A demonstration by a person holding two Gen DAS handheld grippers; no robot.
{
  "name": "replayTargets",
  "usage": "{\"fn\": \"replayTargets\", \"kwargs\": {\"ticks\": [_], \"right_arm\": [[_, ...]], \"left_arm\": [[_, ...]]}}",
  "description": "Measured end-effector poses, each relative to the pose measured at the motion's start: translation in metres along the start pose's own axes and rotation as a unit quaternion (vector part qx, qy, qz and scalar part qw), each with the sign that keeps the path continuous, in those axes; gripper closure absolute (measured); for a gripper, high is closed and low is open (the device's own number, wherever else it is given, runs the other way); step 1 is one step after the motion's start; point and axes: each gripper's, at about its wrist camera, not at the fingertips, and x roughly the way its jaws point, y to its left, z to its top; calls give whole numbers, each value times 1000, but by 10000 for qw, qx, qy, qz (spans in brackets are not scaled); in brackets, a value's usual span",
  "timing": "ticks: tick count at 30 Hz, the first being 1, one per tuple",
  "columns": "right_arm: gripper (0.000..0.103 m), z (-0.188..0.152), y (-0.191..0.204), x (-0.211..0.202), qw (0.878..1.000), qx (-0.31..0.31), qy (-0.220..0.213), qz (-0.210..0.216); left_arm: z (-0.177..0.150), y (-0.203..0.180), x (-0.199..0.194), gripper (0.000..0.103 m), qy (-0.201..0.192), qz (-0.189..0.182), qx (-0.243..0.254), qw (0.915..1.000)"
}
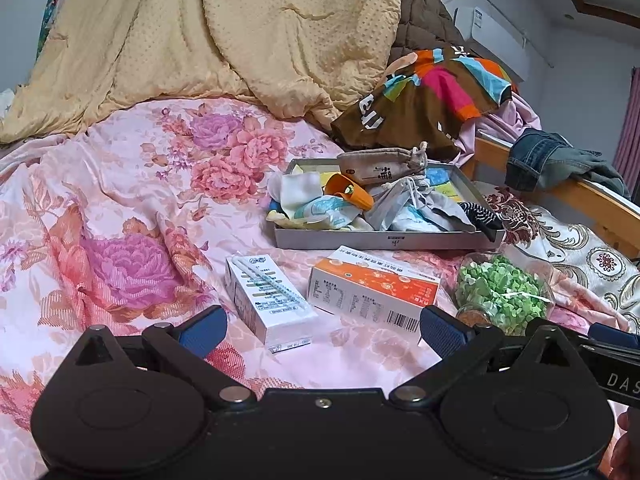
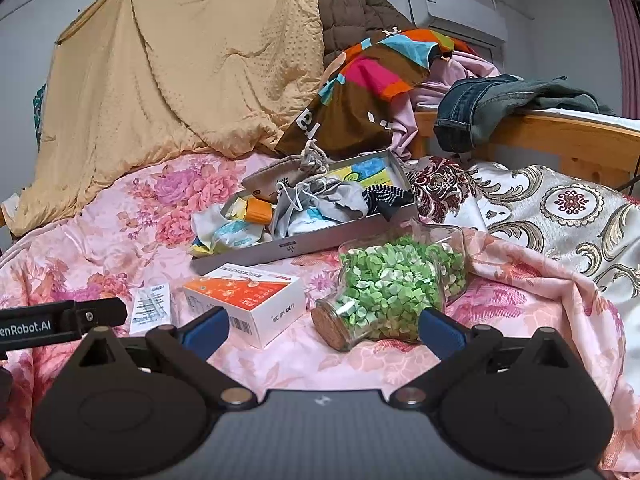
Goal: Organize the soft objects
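Nearest, both tools hover low over the bed with nothing between their blue pads: the left gripper [image 1: 322,330] has its jaws spread wide, and the right gripper [image 2: 324,330] likewise.

Just beyond the left tool lies a white carton [image 1: 266,298] and beside it an orange box [image 1: 374,290]. Ahead of the right tool a corked glass jar [image 2: 392,288] full of green bits lies on its side on the floral bedsheet [image 1: 132,216].

Farther on sits the grey tray [image 1: 384,240], and here the soft things are heaped: a grey drawstring pouch [image 1: 404,204], a beige drawstring pouch [image 1: 378,164], white wrapped packets [image 1: 320,206] and a black dotted cloth [image 1: 482,212], tangled around an orange cup [image 1: 350,192].

The risks, as I judge them: the jar may roll on the yielding sheet if nudged; the pouches' cords are intertwined, so lifting one could drag another or the cup out of the tray; the tray, resting on soft bedding, may tip under a downward push.

Beyond rise a colourful striped garment [image 1: 436,88], jeans [image 2: 480,108] on the wooden bed rail, and a yellow quilt [image 1: 224,28].
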Motion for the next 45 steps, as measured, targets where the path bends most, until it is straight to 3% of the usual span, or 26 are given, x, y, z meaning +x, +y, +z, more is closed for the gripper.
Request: {"fn": "replayTargets", "kwargs": {"ticks": [45], "right_arm": [[0,-1,2,-1,10000,-42,34,38]], "left_arm": [[-3,2,1,1,45,89,-4,10000]]}}
